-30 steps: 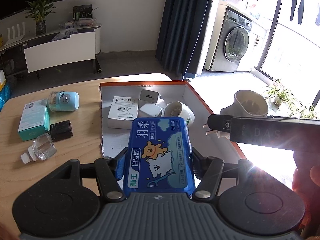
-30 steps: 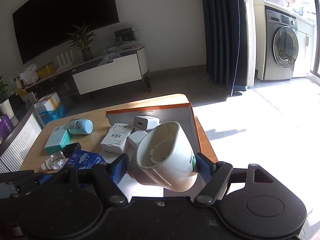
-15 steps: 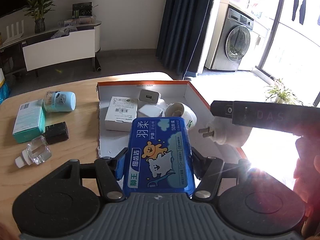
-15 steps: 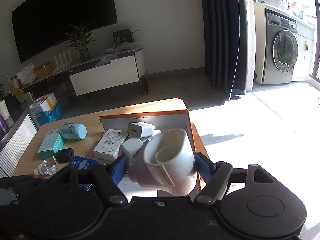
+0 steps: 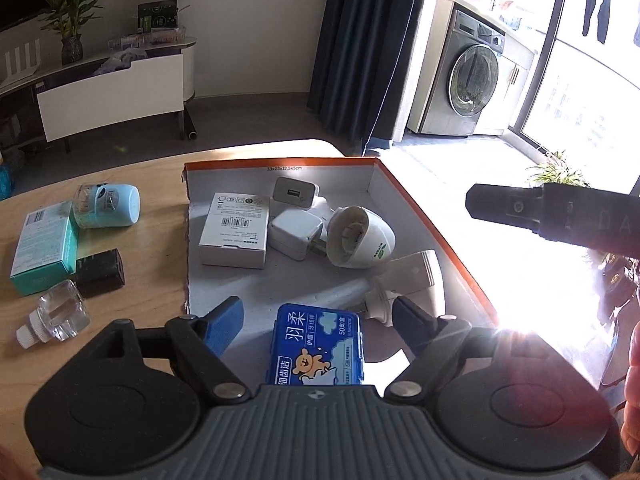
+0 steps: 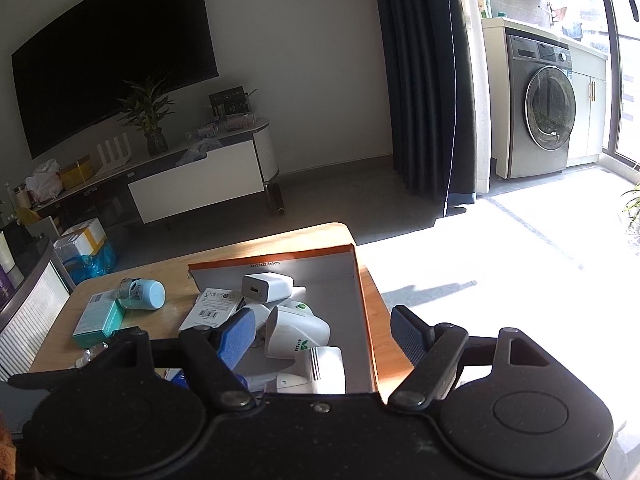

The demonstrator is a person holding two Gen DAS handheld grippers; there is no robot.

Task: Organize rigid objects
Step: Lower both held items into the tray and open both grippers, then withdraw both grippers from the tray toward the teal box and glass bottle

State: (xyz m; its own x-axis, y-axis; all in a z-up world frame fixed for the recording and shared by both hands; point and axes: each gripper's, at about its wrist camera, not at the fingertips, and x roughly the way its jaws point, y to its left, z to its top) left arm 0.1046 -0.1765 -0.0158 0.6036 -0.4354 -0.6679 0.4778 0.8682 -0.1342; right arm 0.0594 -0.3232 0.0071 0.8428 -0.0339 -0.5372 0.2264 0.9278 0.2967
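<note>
An orange-edged cardboard box (image 5: 420, 208) sits on the wooden table. Inside lie a white carton (image 5: 234, 230), two white chargers (image 5: 294, 194), a white plug-in device (image 5: 360, 236), another white plug-in device (image 5: 408, 276) and the blue floss case (image 5: 318, 350). My left gripper (image 5: 318, 318) is open above the floss case, which lies loose in the box. My right gripper (image 6: 324, 332) is open and empty above the box (image 6: 364, 308); the white plug-in device (image 6: 316, 372) lies below it. The right gripper's finger (image 5: 556, 220) shows in the left wrist view.
On the table left of the box lie a light blue bottle (image 5: 106, 206), a teal carton (image 5: 42, 252), a black block (image 5: 100, 268) and a clear glass bottle (image 5: 56, 314). Strong sun glare covers the box's right side. A TV cabinet and a washing machine stand beyond.
Both grippers opened. The left let the blue floss case drop into the box. The right let go of the white plug-in device, which now lies in the box, and drew back.
</note>
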